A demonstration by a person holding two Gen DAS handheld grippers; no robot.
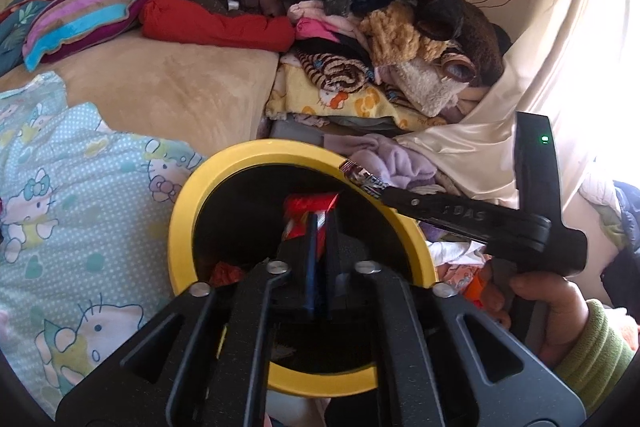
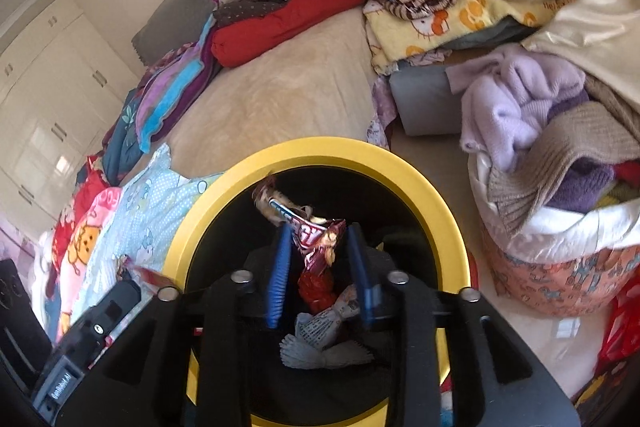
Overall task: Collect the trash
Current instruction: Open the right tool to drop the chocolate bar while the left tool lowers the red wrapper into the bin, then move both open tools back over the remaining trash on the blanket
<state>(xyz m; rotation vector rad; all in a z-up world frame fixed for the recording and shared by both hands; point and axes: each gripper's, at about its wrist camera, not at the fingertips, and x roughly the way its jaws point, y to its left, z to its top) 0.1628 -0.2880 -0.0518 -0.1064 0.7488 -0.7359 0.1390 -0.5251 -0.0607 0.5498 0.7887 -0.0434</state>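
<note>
One bin [image 1: 182, 227] with a yellow rim and a black inside is seen on the bed, and both grippers are held over its mouth.

In the left wrist view, the left gripper [image 1: 320, 223] is pointed down into the bin. A single red wrapper [image 1: 308, 207] sits between its two fingers, which stand only slightly parted; whether the pads press on it cannot be told. At about two o'clock from it, the right gripper [image 1: 362, 177] reaches over the rim, carried by one hand [image 1: 548, 311] in a green sleeve [image 1: 600, 355].

In the right wrist view, the right gripper [image 2: 320, 247] has two blue pads [image 2: 280, 275] standing apart, and one crumpled red and silver wrapper [image 2: 316, 231] is seen between them, blurred and clear of both pads. Three more pieces of trash are counted on the bin floor below: one red piece [image 2: 316, 287], one printed white wrapper [image 2: 332, 323] and one white fringed piece [image 2: 320, 351].

One heap of clothes [image 1: 360, 7] lies at twelve o'clock from the bin, and one cloth basket [image 2: 560, 259] filled with laundry at three o'clock.
</note>
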